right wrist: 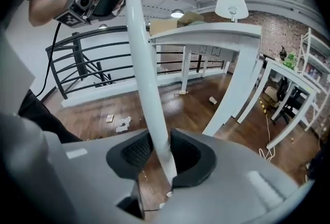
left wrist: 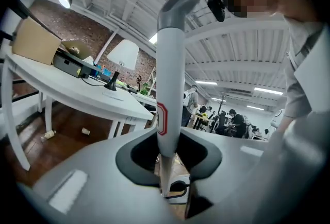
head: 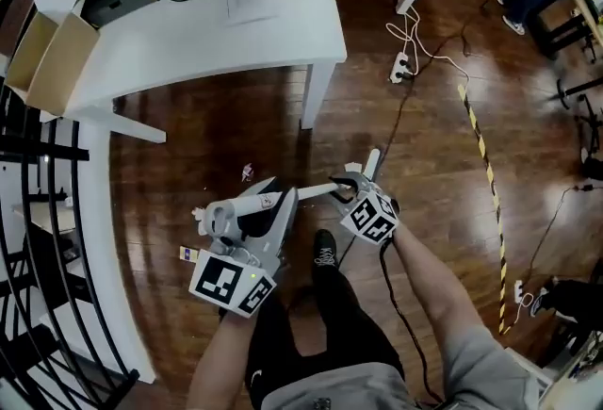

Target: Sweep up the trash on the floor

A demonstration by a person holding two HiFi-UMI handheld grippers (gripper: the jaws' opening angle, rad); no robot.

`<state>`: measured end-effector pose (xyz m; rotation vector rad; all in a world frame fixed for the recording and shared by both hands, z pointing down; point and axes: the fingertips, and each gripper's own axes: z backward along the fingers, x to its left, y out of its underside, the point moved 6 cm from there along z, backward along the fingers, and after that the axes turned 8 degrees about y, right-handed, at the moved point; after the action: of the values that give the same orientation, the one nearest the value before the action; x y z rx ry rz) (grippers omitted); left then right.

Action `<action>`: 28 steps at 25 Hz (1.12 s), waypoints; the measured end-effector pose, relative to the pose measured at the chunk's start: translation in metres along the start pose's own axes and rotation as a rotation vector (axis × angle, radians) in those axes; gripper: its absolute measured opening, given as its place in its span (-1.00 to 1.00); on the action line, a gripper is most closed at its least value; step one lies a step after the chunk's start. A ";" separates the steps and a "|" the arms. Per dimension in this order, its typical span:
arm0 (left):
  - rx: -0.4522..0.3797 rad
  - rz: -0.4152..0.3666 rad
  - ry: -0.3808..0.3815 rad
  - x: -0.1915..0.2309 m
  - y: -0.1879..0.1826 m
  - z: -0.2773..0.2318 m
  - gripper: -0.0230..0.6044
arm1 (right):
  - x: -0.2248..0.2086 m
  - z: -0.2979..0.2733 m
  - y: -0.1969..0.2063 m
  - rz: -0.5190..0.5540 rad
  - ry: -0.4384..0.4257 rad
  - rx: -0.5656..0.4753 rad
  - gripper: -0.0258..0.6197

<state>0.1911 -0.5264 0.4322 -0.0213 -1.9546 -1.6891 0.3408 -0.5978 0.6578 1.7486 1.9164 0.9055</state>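
Note:
A white broom handle [head: 311, 191] with a grey curved top [left wrist: 178, 1] runs slanting between both grippers. My left gripper [head: 283, 199] is shut on it near the top [left wrist: 167, 153]. My right gripper [head: 341, 187] is shut on the same handle lower down [right wrist: 162, 153]. A white bar [head: 374, 158] lies on the floor beyond the right gripper; it looks like the broom's head. Trash lies on the dark wooden floor: a scrap [head: 247, 172], a small card [head: 186, 254], paper scraps [right wrist: 122, 124], a cup [right wrist: 213, 100] and a bottle [right wrist: 180, 92].
A white table [head: 236, 31] with a cardboard box [head: 52, 55] stands ahead. A black railing [head: 38, 210] runs along the left. A power strip with cables [head: 400, 67] and yellow-black tape [head: 480, 149] lie to the right. The person's shoe [head: 324, 253] is near the broom.

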 end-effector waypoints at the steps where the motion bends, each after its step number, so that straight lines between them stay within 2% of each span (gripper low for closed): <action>1: -0.004 0.006 -0.019 0.005 0.008 -0.005 -0.67 | -0.004 -0.007 0.008 0.003 -0.023 -0.009 -0.62; 5: -0.030 0.035 -0.096 0.028 0.035 -0.027 -0.67 | -0.022 -0.037 0.034 0.012 -0.117 -0.034 -0.62; 8: -0.035 0.033 -0.122 0.040 0.050 -0.042 -0.67 | -0.032 -0.055 0.045 0.003 -0.174 -0.057 -0.61; 11: -0.049 0.032 -0.154 0.052 0.060 -0.051 -0.67 | -0.040 -0.073 0.052 -0.006 -0.194 -0.075 -0.61; 15: -0.049 0.035 -0.231 0.074 0.063 -0.039 -0.68 | -0.037 -0.102 0.040 -0.005 -0.213 -0.105 -0.60; 21: -0.054 0.067 -0.376 0.102 0.069 0.036 -0.68 | 0.017 -0.141 0.005 0.032 -0.301 -0.119 -0.58; 28: -0.114 0.062 -0.610 0.127 0.057 0.172 -0.68 | 0.128 -0.197 -0.076 0.167 -0.468 -0.162 -0.58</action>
<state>0.0366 -0.3991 0.5258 -0.7063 -2.2348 -1.8981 0.1349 -0.5118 0.7641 1.8429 1.3798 0.6123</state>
